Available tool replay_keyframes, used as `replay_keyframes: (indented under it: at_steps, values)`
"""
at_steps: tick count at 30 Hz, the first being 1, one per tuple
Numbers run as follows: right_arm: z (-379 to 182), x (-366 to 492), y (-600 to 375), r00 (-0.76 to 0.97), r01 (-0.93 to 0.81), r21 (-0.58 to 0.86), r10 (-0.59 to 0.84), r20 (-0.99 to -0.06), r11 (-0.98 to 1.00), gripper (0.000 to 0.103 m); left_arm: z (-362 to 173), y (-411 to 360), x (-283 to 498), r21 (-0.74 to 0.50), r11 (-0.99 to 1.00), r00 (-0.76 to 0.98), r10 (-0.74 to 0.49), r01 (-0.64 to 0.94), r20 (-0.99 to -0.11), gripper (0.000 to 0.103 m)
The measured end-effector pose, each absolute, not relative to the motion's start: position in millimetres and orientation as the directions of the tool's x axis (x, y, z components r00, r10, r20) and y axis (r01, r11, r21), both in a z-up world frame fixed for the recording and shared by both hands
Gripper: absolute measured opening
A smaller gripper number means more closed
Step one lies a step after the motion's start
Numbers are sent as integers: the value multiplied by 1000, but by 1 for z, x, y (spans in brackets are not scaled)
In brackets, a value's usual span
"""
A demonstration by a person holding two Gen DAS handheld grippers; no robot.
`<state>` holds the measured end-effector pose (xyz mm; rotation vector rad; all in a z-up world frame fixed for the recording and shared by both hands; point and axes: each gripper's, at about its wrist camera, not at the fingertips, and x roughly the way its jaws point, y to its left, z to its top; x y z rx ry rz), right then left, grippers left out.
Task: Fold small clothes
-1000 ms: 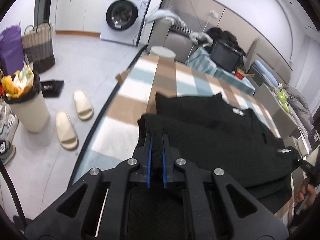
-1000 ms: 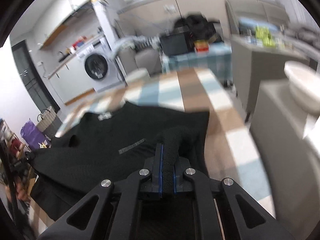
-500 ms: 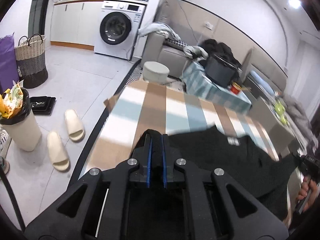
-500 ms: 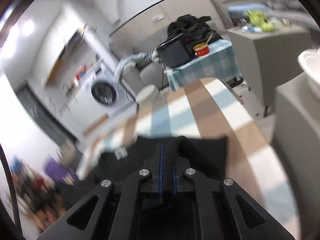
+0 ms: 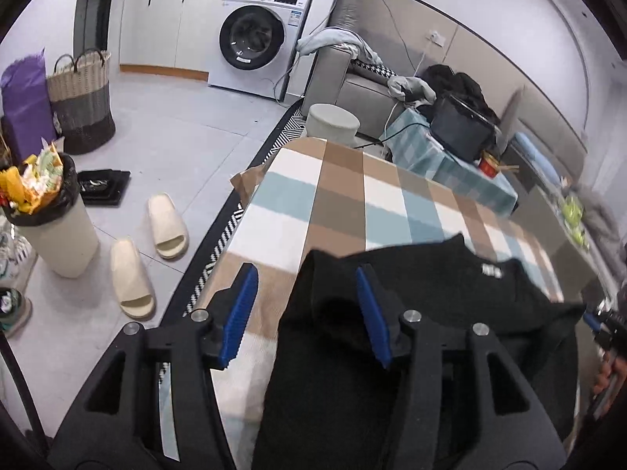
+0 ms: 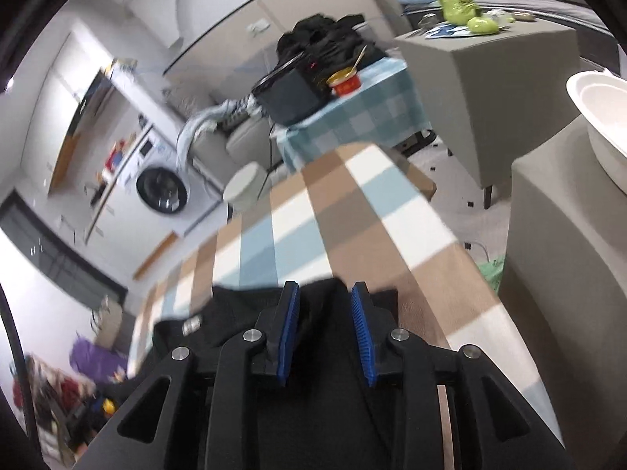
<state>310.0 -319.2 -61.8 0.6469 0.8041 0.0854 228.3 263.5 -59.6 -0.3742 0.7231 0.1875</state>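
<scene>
On checked tablecloth: black garment near front edge | left gripper jaws wide | right gripper jaws parted

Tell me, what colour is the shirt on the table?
Black. The shirt shows best in the left wrist view, lying on the checked table.

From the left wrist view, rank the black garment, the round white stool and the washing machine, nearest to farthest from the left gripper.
1. Black garment: lies between the open fingers of the left gripper.
2. Round white stool: past the table's far end.
3. Washing machine: against the back wall.
</scene>
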Motion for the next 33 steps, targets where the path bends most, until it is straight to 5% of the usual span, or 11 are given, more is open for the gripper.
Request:
replay_keyframes:
  at_steps: [6, 10, 16, 25, 33]
  values:
    - [-71, 290, -296, 636, 68, 576, 409, -654, 815, 28, -58, 263, 191, -263, 919, 727, 36, -293, -686, 49]
    - [-74, 290, -274, 601, -3, 648, 519, -608, 762, 44, -62, 255, 181, -255, 935, 705, -8, -246, -709, 50]
    - [-86, 331, -233, 530, -40, 676, 589, -610, 736, 44, -68, 239, 179, -271, 942, 694, -59, -200, -718, 50]
    - [-57, 367, -250, 683, -8, 666, 490, -542, 746, 46, -66, 243, 176, -264, 938, 706, -30, -224, -708, 56]
    - [-54, 329, -290, 684, 40, 466, 316, -658, 884, 51, -73, 233, 218, -214, 956, 674, -24, -200, -738, 56]
